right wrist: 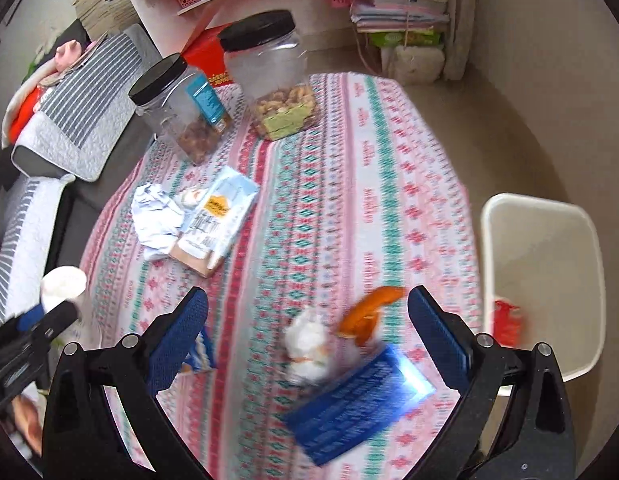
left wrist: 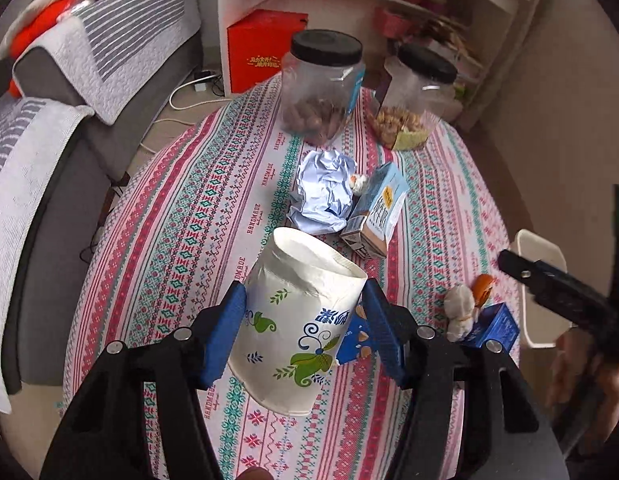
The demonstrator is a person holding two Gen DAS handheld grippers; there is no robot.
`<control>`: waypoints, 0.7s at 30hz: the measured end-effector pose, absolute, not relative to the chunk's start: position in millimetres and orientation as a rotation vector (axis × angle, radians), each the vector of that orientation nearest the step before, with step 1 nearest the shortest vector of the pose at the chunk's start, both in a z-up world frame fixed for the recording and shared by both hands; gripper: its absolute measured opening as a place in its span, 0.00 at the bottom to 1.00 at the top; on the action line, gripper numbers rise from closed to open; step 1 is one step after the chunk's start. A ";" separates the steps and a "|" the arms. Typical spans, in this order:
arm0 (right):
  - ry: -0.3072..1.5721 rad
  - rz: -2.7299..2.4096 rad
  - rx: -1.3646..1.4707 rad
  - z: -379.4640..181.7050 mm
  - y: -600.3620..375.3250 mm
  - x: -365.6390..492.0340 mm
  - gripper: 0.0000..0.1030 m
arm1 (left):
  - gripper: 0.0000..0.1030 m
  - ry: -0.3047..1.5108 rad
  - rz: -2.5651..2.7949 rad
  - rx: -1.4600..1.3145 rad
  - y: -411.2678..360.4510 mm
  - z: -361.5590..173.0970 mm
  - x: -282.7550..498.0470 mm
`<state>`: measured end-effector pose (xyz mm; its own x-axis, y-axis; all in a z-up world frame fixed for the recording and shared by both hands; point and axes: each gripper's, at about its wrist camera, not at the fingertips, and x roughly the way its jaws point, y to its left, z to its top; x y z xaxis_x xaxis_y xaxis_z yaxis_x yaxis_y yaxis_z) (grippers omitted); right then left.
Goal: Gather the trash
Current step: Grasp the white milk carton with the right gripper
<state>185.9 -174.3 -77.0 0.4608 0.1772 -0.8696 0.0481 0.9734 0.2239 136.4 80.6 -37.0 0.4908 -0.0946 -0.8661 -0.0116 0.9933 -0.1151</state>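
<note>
My left gripper [left wrist: 305,312] is shut on a white paper cup [left wrist: 301,320] with green and blue print, squeezed and held above the table. My right gripper [right wrist: 309,312] is open and empty, above a white tissue wad [right wrist: 307,346], an orange peel [right wrist: 369,310] and a dark blue box [right wrist: 357,404]. A crumpled pale blue paper [left wrist: 325,192] and a flattened milk carton [left wrist: 379,210] lie mid-table. The white trash bin [right wrist: 545,240] stands right of the table, with something red inside.
Two clear jars with black lids [left wrist: 323,84] [left wrist: 413,98] stand at the far table edge. A small blue snack box [right wrist: 199,354] lies by the right gripper's left finger. A grey sofa [left wrist: 69,128] is on the left, shelves behind.
</note>
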 end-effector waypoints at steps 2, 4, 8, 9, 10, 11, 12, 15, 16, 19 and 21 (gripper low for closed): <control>1.126 0.100 0.266 -89.1 -156.6 196.8 0.93 | 0.58 1.032 -0.029 -0.122 87.5 -27.6 132.2; 1.164 0.103 0.325 -101.3 -145.2 208.7 0.93 | 0.58 1.017 -0.027 -0.140 95.3 -20.4 130.6; 1.237 0.075 0.535 -129.8 -134.3 239.8 0.93 | 0.58 1.011 -0.021 -0.171 111.0 -17.2 130.3; 1.248 0.064 0.576 -135.5 -131.8 247.3 0.93 | 0.58 1.009 -0.018 -0.181 115.6 -17.1 130.3; 1.250 0.055 0.593 -138.5 -129.1 252.3 0.93 | 0.58 1.007 -0.015 -0.190 119.6 -16.2 130.3; 1.250 0.047 0.599 -141.6 -124.3 258.9 0.93 | 0.58 1.005 -0.013 -0.196 123.4 -15.9 130.2; 1.252 0.039 0.591 -144.1 -119.6 264.2 0.93 | 0.58 1.002 -0.009 -0.205 127.4 -15.0 130.3; 1.261 0.021 0.568 -152.4 -106.6 276.3 0.93 | 0.59 0.996 0.002 -0.231 138.8 -12.4 128.8; 1.263 0.018 0.562 -155.9 -101.7 279.7 0.93 | 0.59 0.994 0.005 -0.239 142.2 -11.9 128.7; 1.278 0.021 0.534 -165.6 -88.1 285.3 0.93 | 0.59 0.990 0.014 -0.254 149.6 -11.1 127.6; 1.239 0.029 0.505 -162.0 -83.5 284.0 0.84 | 0.59 0.986 0.020 -0.267 154.3 -9.7 126.3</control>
<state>284.0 -83.5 -162.0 0.3401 0.2895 -0.8947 0.2481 0.8901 0.3823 126.3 154.3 -9.7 0.5550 -0.1040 -0.8253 -0.1375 0.9670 -0.2143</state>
